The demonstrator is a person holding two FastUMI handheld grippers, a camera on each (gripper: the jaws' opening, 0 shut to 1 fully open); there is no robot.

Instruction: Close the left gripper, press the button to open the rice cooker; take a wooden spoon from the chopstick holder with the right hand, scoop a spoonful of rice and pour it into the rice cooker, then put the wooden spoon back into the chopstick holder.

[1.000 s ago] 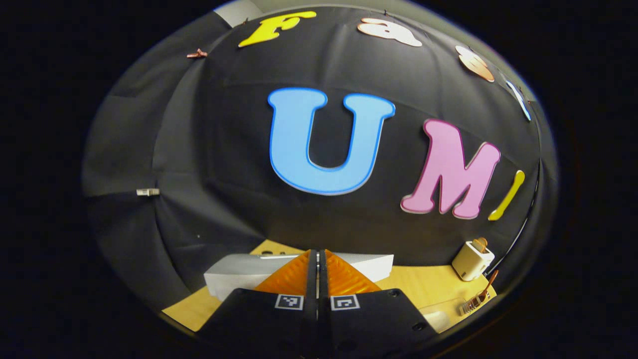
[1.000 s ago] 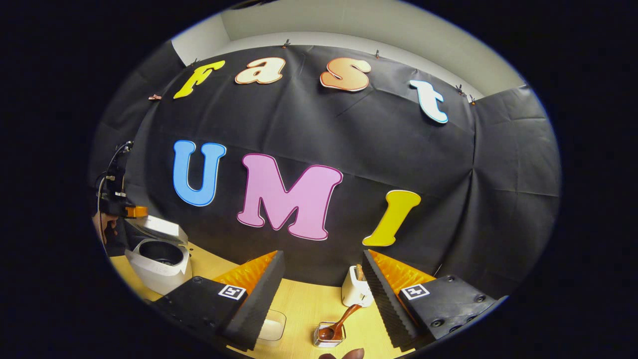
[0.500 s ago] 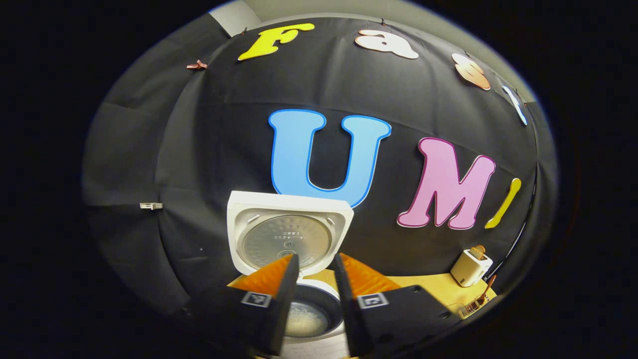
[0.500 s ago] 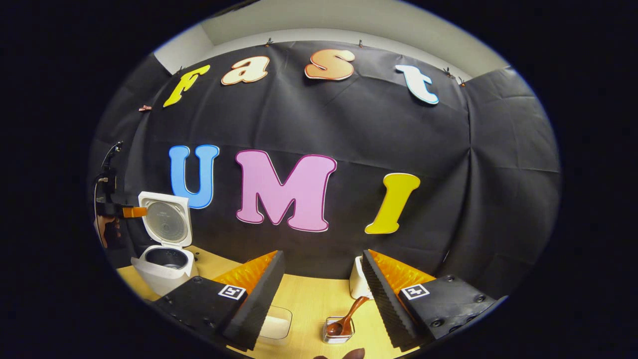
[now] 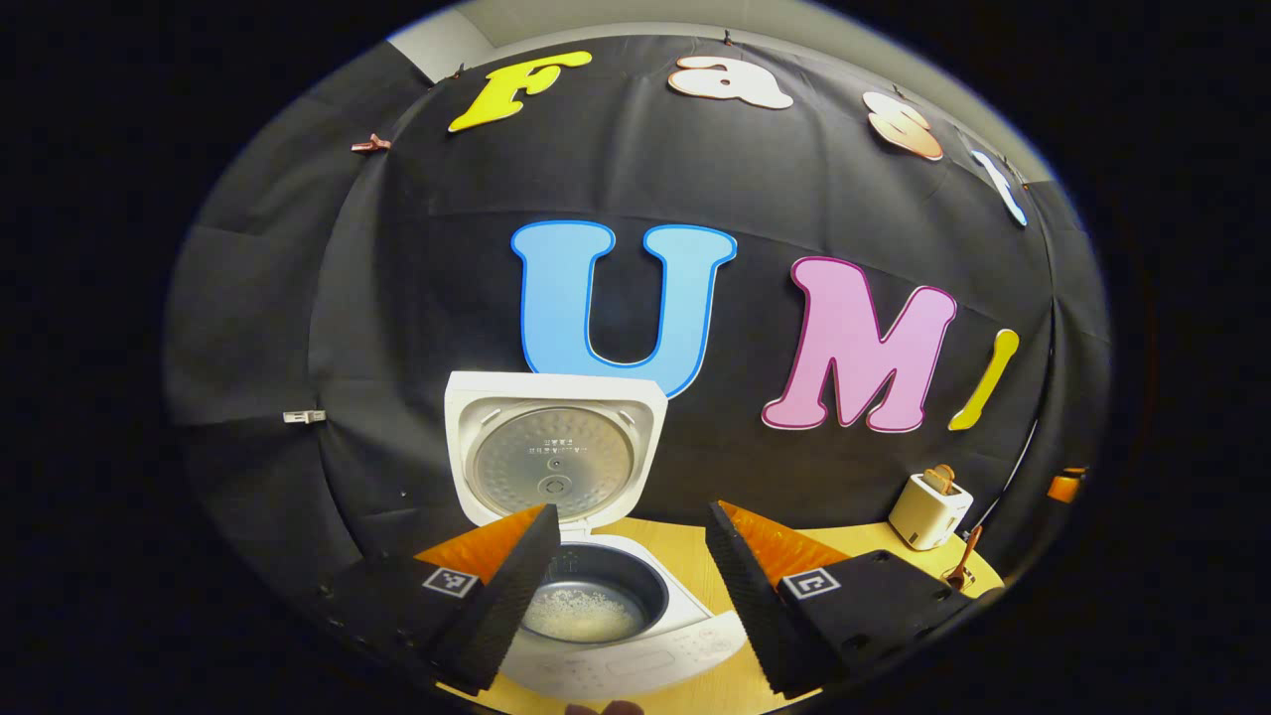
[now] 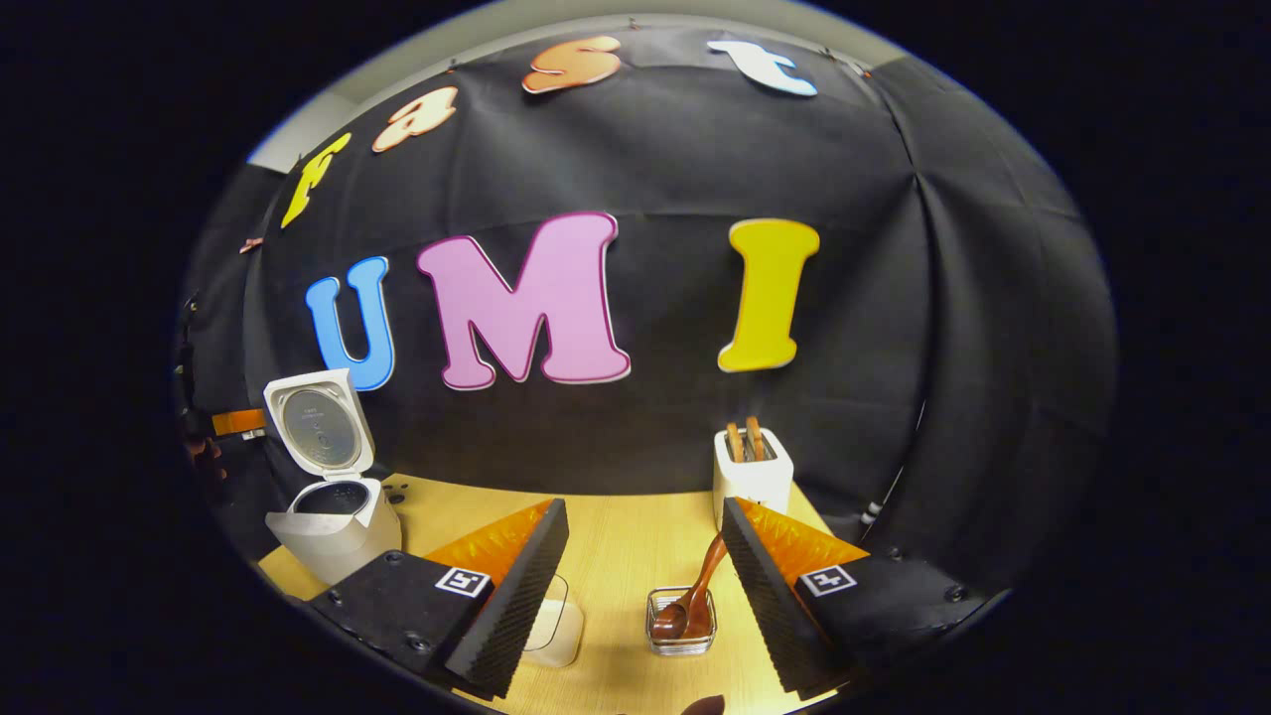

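A rice cooker [image 5: 596, 606] stands on a light wooden desk [image 6: 616, 536] with its lid [image 5: 553, 449] swung fully upright, so the button step looks done. In the left gripper view the inner pot is exposed, with a pale layer, rice or foam, lying at its bottom.

The left gripper [image 5: 628, 586] hovers over the cooker with its two fingers spread wide apart and nothing between them. The open pot sits in the gap between them, at about six o'clock in that view.

The right gripper [image 6: 645, 586] is also spread wide and empty. It points toward a small clear chopstick holder [image 6: 681, 624] at about six o'clock in the right gripper view. A brown wooden spoon [image 6: 695, 588] rests in the holder, bowl down, with its handle leaning toward one o'clock. The spoon lies between the fingers but apart from both, so it is untouched.

A clear container [image 6: 556, 621] with something pale inside, probably the rice supply, sits just beside the holder toward nine o'clock. A white toaster [image 6: 752, 475] with two slices in it stands farther back, near the wall. From this side the cooker appears at about eight o'clock, well apart from the spoon.

Still to do, by my reading: grasp the spoon, scoop rice, tip it into the cooker, and return the spoon to its holder.
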